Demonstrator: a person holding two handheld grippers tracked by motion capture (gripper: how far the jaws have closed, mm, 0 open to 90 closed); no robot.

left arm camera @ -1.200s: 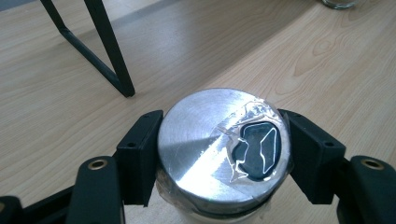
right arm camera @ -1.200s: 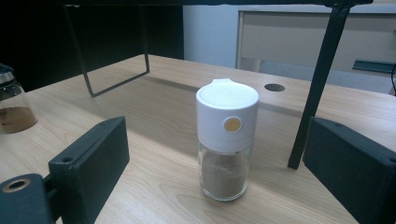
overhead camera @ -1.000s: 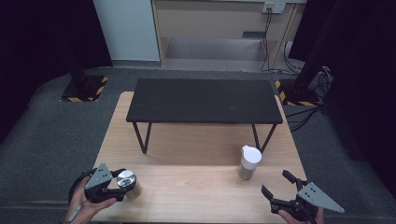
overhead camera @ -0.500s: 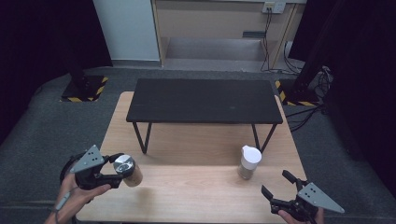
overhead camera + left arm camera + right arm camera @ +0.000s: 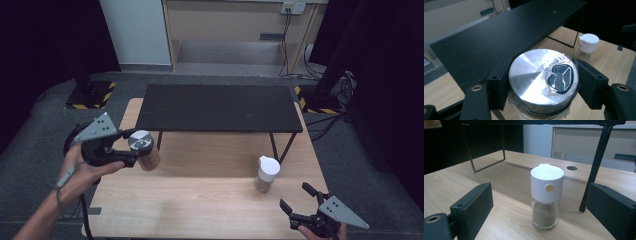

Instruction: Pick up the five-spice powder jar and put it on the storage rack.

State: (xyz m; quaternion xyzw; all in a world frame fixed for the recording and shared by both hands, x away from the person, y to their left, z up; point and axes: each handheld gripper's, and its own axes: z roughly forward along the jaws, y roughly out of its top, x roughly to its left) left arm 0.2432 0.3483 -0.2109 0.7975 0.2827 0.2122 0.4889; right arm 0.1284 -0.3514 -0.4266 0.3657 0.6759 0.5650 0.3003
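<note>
Since the earlier frame, the metal-lidded jar has been raised off the wooden table by the left gripper and is now held above the table's left edge, near the front left corner of the black shelf. In the same high view, the right gripper is kept at the near right corner with its jaws spread, just short of the white-capped spice shaker, which stands untouched on the table.

In the left gripper view, the jar's brushed metal lid is pinched between the two jaws, and the shelf top is seen beyond it. The jar is best kept upright and lifted clear of the shelf edge before being carried over it.

In the right gripper view, the shaker is framed between the open jaws but not touched.
</note>
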